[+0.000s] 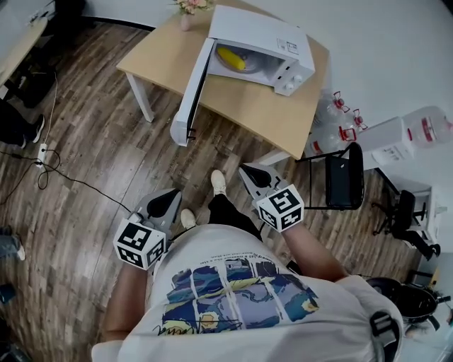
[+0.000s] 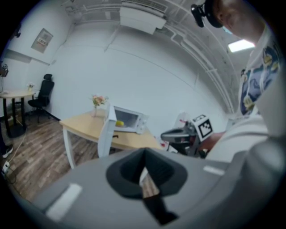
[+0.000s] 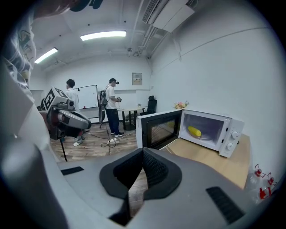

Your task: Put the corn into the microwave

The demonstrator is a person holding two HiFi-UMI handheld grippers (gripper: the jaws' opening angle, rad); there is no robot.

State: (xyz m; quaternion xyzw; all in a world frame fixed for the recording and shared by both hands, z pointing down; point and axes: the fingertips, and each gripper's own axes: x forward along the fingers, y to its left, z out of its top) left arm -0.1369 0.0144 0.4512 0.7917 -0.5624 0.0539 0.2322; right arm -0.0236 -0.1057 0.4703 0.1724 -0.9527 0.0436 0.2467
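The yellow corn (image 1: 232, 59) lies inside the white microwave (image 1: 272, 37), whose door (image 1: 191, 95) hangs wide open on the wooden table (image 1: 241, 99). The corn (image 3: 194, 131) and the microwave (image 3: 214, 129) also show in the right gripper view, and small in the left gripper view as corn (image 2: 119, 123) in the microwave (image 2: 129, 120). Both grippers are held close to the person's body, well back from the table. My left gripper (image 1: 172, 197) is shut and empty. My right gripper (image 1: 249, 172) is shut and empty too.
A small vase of flowers (image 1: 187, 10) stands on the table's far corner. A black chair (image 1: 345, 177) and water jugs (image 1: 333, 124) stand right of the table. Cables (image 1: 42, 159) lie on the wood floor at left. Two people (image 3: 111, 107) stand far off in the room.
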